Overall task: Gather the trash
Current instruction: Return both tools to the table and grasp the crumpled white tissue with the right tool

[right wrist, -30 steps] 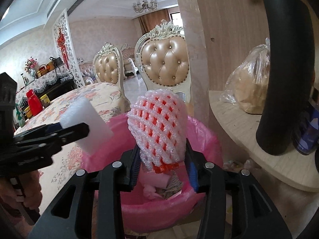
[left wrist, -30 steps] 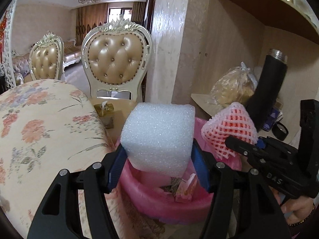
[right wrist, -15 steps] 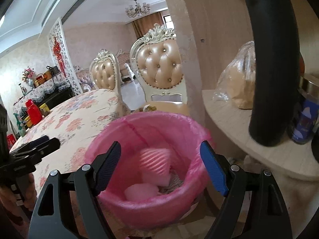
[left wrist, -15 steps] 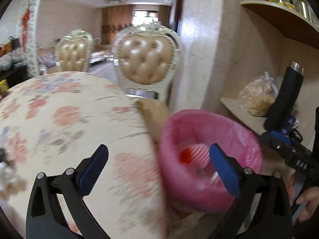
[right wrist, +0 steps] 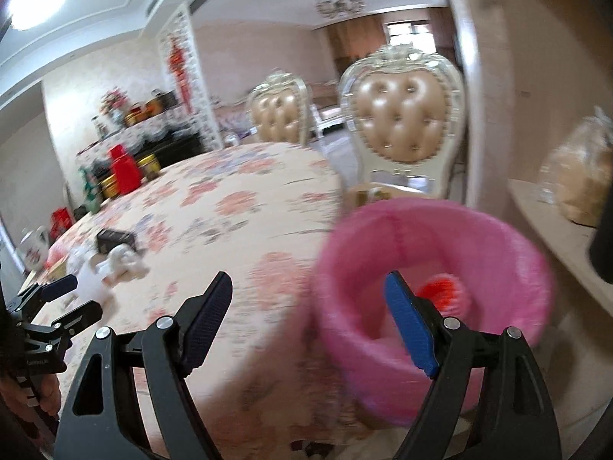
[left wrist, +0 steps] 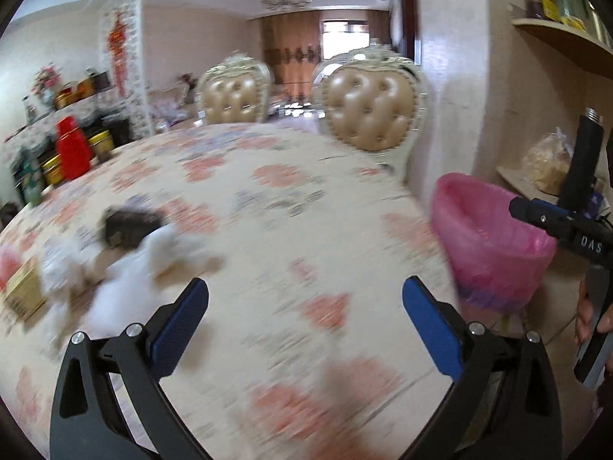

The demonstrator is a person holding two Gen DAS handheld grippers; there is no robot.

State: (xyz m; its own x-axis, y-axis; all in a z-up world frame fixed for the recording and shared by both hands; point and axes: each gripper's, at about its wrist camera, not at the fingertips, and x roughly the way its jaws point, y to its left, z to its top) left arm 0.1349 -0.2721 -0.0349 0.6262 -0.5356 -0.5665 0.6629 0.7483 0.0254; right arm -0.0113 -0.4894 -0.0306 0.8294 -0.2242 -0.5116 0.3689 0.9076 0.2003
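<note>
Bin [right wrist: 498, 237] pink-lined, red-white foam net [right wrist: 444, 295] inside; both grippers' jaws apart, empty

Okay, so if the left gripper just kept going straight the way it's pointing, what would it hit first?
Probably the floral tablecloth. The left gripper is open and empty, angled down over bare cloth; the white scraps lie off to its left, the pink bin to its right. Blur makes depth uncertain.

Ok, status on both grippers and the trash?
Left gripper open, empty. Right gripper open, empty. Red net in pink bin. White scraps on table, nothing in the way.
</note>
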